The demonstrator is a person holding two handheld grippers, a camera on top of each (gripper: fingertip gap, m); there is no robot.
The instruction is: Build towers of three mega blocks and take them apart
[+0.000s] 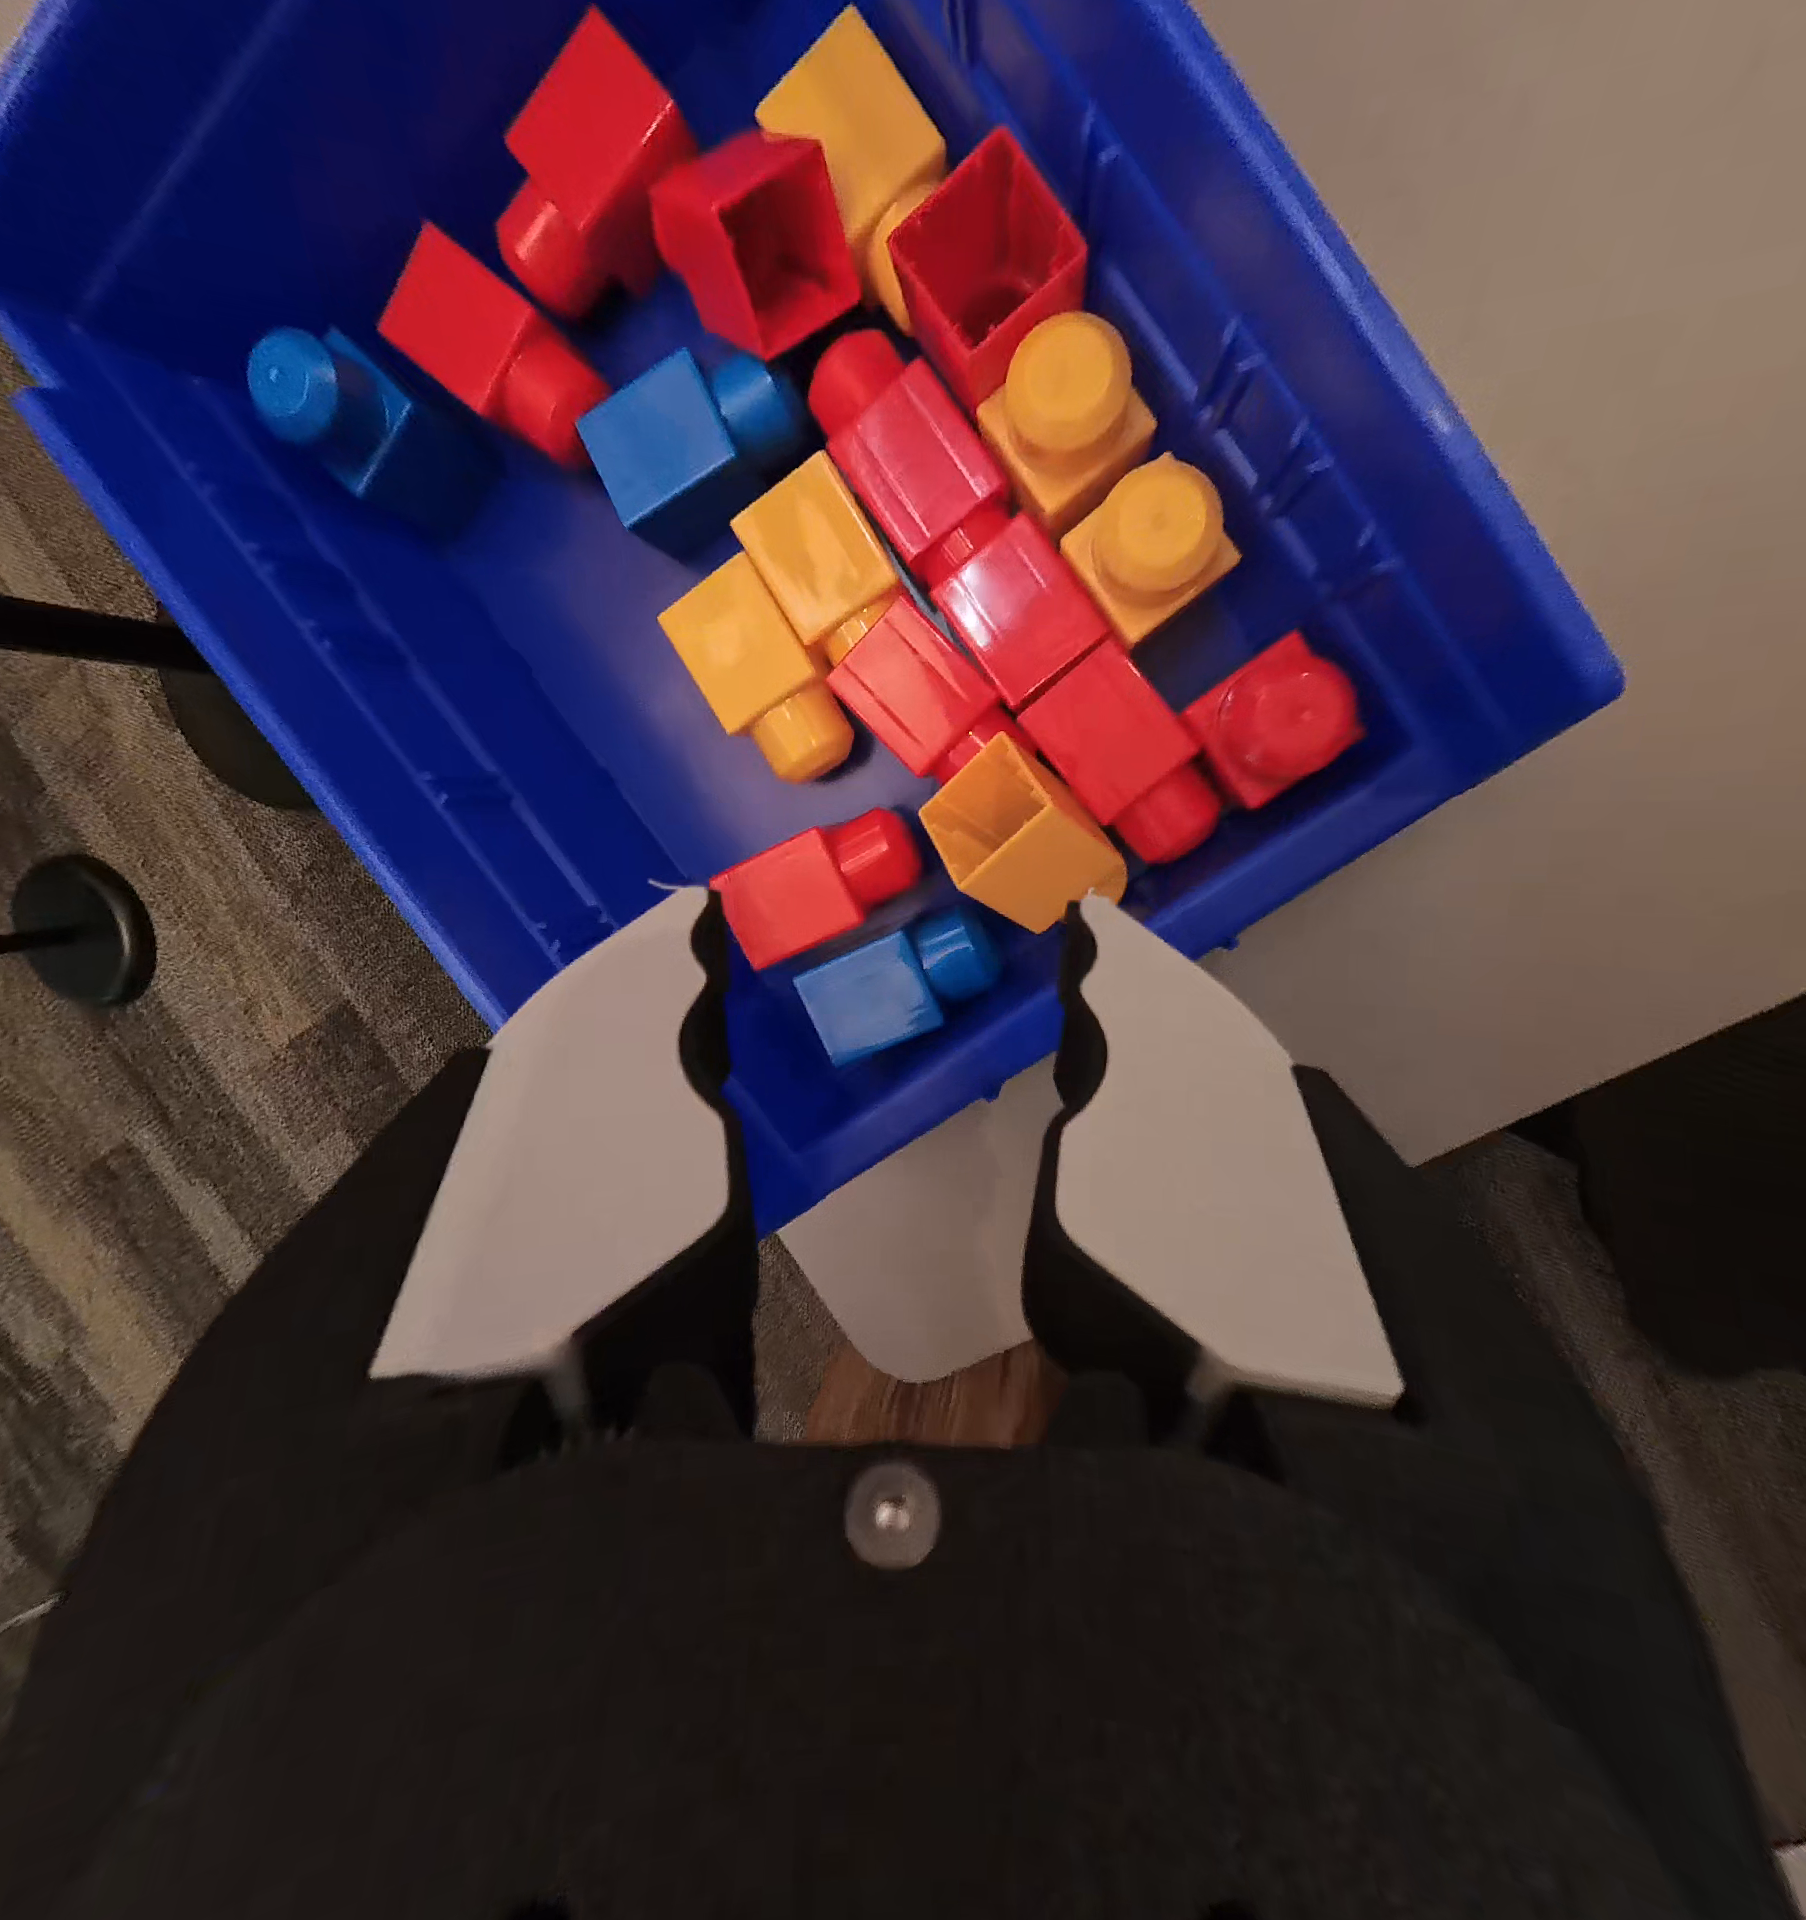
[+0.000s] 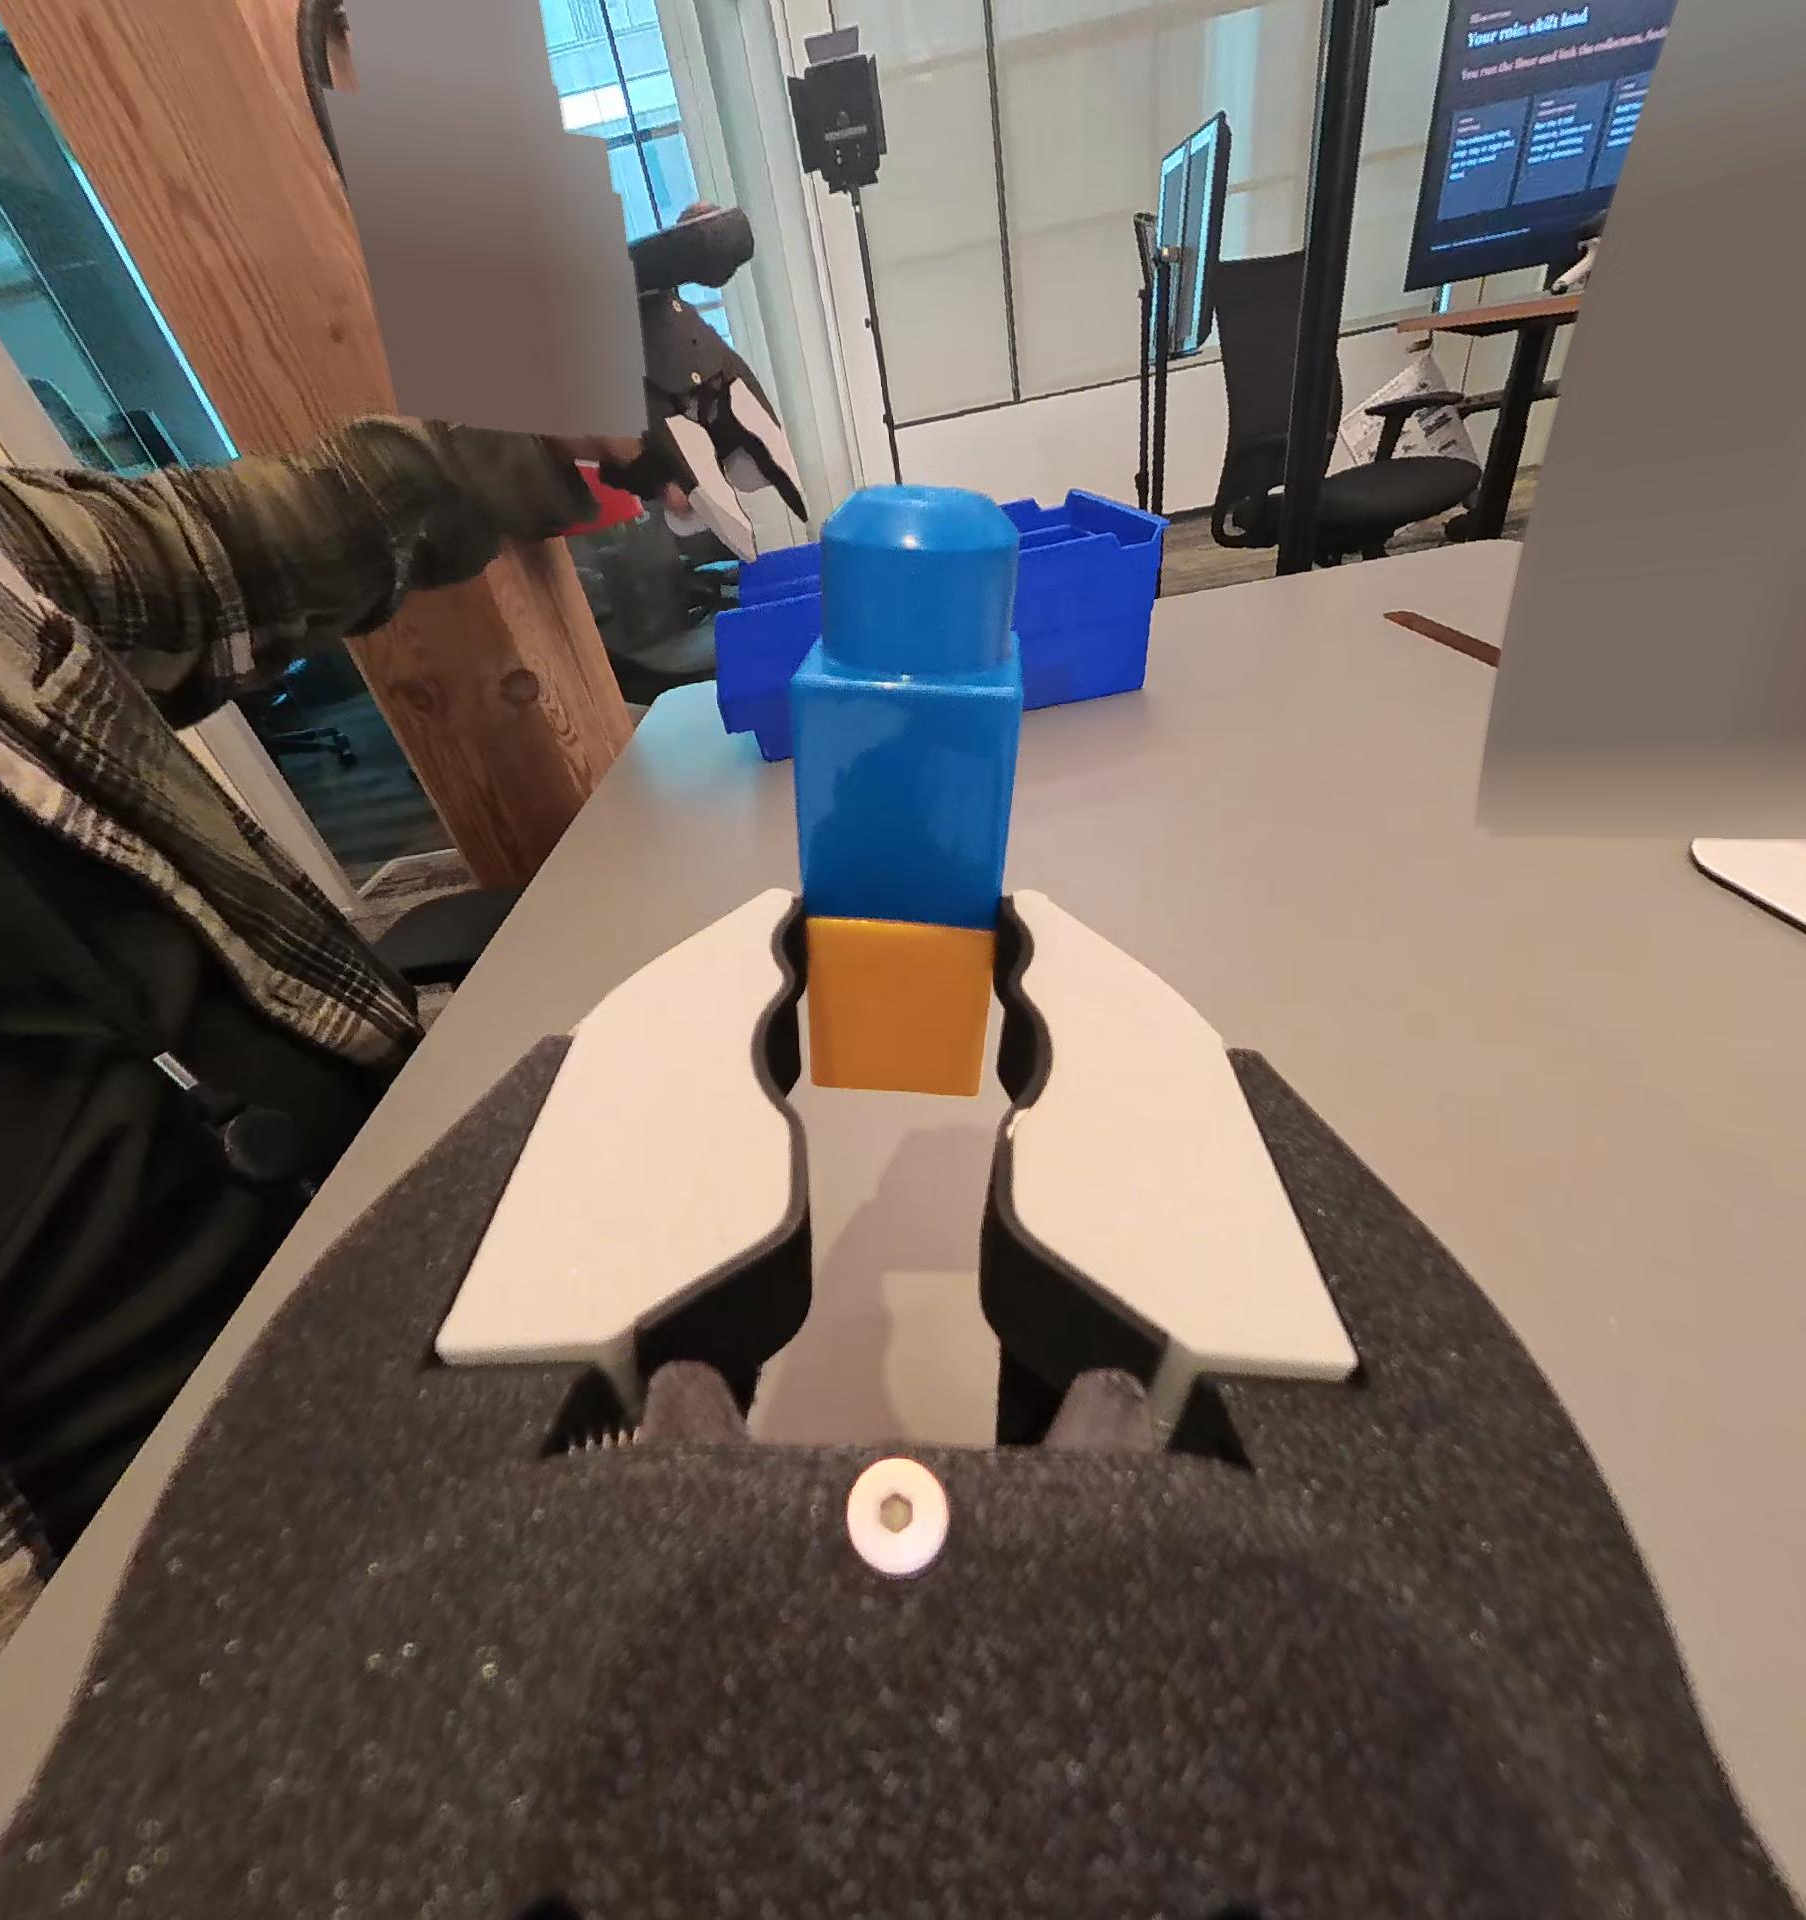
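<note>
My left gripper (image 1: 888, 909) is open and empty, held above the near end of a blue bin (image 1: 255, 582) full of red, yellow and blue mega blocks. A red block (image 1: 811, 883) and a blue block (image 1: 888, 997) lie right below its fingertips. My right gripper (image 2: 899, 935) is shut on a yellow block (image 2: 897, 1006) that carries a blue block (image 2: 904, 790) stacked upright on it, just above the grey table (image 2: 1294, 1039). The left gripper (image 2: 738, 457) also shows far off in the right wrist view, over the blue bin (image 2: 1081, 613).
The bin sits at the table's far left corner, close to the edge. A person's plaid sleeve (image 2: 255, 561) reaches from the left. A wooden pillar (image 2: 255, 312), office chairs and a light stand are beyond the table. A white flat object (image 2: 1792, 883) lies at right. The grippers' ends are close to 50 cm from one another.
</note>
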